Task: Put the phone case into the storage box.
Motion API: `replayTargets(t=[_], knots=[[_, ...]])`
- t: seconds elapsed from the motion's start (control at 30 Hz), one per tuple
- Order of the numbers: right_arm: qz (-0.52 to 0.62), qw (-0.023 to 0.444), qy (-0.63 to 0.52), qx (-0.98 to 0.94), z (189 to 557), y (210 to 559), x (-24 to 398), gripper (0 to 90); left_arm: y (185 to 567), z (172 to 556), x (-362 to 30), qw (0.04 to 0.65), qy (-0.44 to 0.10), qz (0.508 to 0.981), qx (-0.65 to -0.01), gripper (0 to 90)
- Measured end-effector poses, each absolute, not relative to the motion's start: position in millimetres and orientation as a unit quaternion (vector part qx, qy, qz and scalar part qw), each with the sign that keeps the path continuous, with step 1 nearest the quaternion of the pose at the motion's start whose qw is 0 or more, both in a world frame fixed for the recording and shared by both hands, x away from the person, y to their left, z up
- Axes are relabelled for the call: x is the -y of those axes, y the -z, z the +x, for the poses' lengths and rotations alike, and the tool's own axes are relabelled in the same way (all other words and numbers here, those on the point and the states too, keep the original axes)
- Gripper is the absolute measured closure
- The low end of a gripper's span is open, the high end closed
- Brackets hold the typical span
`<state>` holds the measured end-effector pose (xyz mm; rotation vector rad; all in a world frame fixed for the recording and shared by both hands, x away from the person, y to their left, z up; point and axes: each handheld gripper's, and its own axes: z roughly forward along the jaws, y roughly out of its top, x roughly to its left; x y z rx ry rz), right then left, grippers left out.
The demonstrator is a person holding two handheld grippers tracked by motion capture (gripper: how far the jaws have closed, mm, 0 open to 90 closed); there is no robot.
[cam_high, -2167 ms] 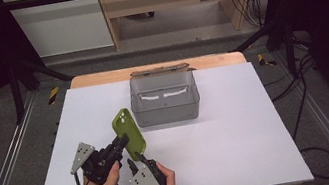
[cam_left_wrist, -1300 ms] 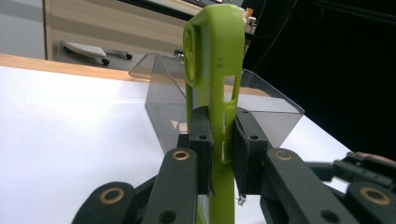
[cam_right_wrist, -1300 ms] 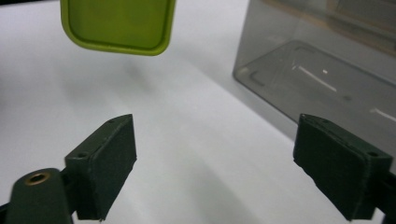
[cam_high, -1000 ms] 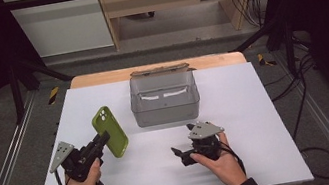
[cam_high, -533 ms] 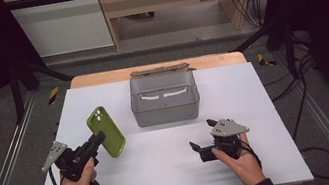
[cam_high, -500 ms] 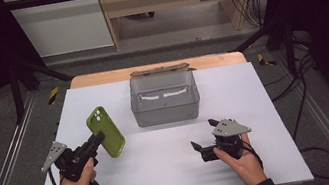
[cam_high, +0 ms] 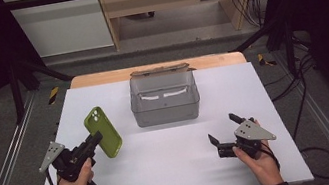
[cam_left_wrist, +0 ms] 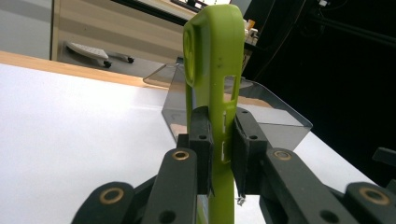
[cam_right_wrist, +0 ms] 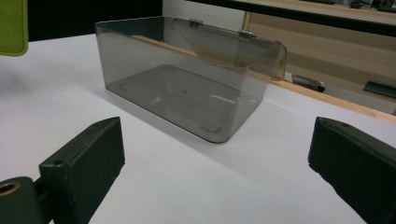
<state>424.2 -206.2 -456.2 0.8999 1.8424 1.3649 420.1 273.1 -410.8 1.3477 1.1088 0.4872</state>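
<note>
So nearest to the person, the left gripper (cam_high: 91, 144) is clamped on a lime-green flexible phone case (cam_high: 103, 132), and in the left gripper view you can see how: the two black pads (cam_left_wrist: 201, 140) pinch the case's thin side wall edge-on, right around the button cutouts, with the case (cam_left_wrist: 212, 84) standing up tall between them. From the high view it's held clear of the white table top (cam_high: 176, 171), tilted, camera-hole end up toward 12 o'clock, with the jaws gripping its lower edge.

Handling-wise, my guess is it's very light and rubbery, so weight isn't the issue, flex is. A pinch on one thin wall will probably let it wobble or fold, and the cutout area looks like the weakest bit of that wall. I'd want a grip lower on a solid stretch of rim, or across the flat back. Doesn't look fragile, or slippery against those pads.

The right gripper (cam_high: 224, 132) sits over at about 3 o'clock from the case, well apart from it, jaws spread wide with nothing between them.

Farther out, at roughly 1 o'clock from the case, is the smoky transparent plastic box with a hinged lid folded back (cam_high: 165, 100), empty as far as I can tell.
</note>
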Motion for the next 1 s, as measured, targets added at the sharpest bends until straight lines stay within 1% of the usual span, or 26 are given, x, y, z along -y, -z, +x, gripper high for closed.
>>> replayTargets(t=[0.27, 0.37, 0.6, 0.73, 1.0], knots=[[0.357, 0.35, -0.515, -0.696, 425.7, 456.0, 215.3, 4.1, 401.0, 414.7, -270.7, 0.626, -0.215, 0.582, -0.473, 79.8], [0.362, 0.354, -0.511, -0.695, 426.7, 455.6, 214.8, 2.7, 402.1, 415.1, -270.7, 0.623, -0.215, 0.583, -0.476, 79.8], [0.354, 0.348, -0.507, -0.705, 425.1, 453.6, 212.3, 2.4, 404.7, 416.4, -266.1, 0.624, -0.203, 0.584, -0.478, 79.8], [0.351, 0.346, -0.511, -0.704, 425.4, 454.4, 211.9, 2.6, 405.1, 415.7, -268.5, 0.627, -0.208, 0.574, -0.484, 79.8], [0.338, 0.354, -0.515, -0.704, 425.4, 455.2, 212.9, 3.7, 404.5, 415.9, -270.7, 0.625, -0.211, 0.575, -0.484, 79.8]])
